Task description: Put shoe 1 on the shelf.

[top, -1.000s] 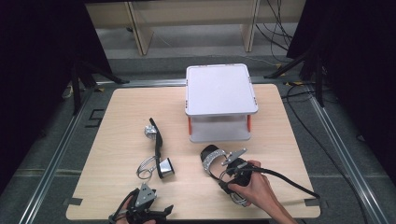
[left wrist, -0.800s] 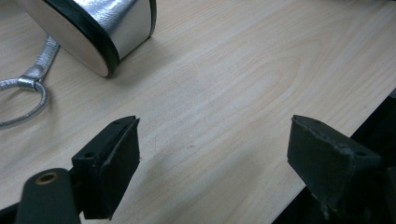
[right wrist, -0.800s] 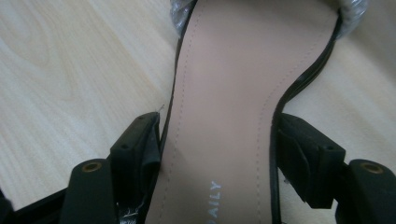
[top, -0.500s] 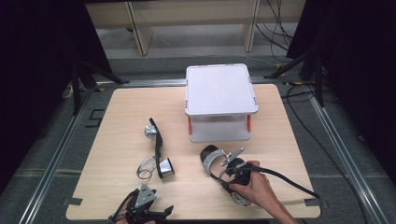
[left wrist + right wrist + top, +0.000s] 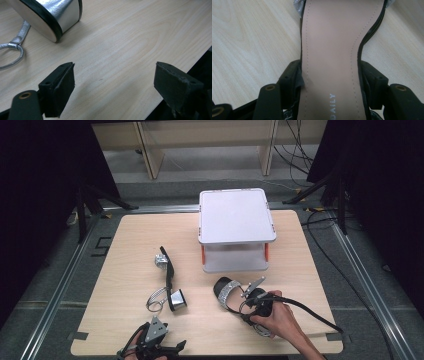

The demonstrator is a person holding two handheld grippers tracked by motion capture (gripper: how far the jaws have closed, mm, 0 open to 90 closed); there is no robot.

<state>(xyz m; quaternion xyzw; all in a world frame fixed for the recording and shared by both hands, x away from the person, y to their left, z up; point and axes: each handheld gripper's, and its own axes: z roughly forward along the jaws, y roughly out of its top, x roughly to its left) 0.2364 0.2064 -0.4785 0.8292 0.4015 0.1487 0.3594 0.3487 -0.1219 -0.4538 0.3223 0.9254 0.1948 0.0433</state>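
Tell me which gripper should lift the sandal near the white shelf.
Right. The right gripper has just been closing and now clamps that sandal by its insole. The left gripper is open over bare table, beside the other sandal.

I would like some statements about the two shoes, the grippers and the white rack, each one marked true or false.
1. The right gripper has its jaws closed on the sandal at the insole's narrow part. True; the jaws have just been closing, and the pads sit against both edges.
2. The left gripper holds the other sandal. False; its jaws are open over bare table, with the silver heel ahead of them.
3. The white rack stands at the far side of the table. True.
4. A shoe lies on top of the white rack. False; both sandals are on the table in front of it.
5. The insole carries printed letters. True.
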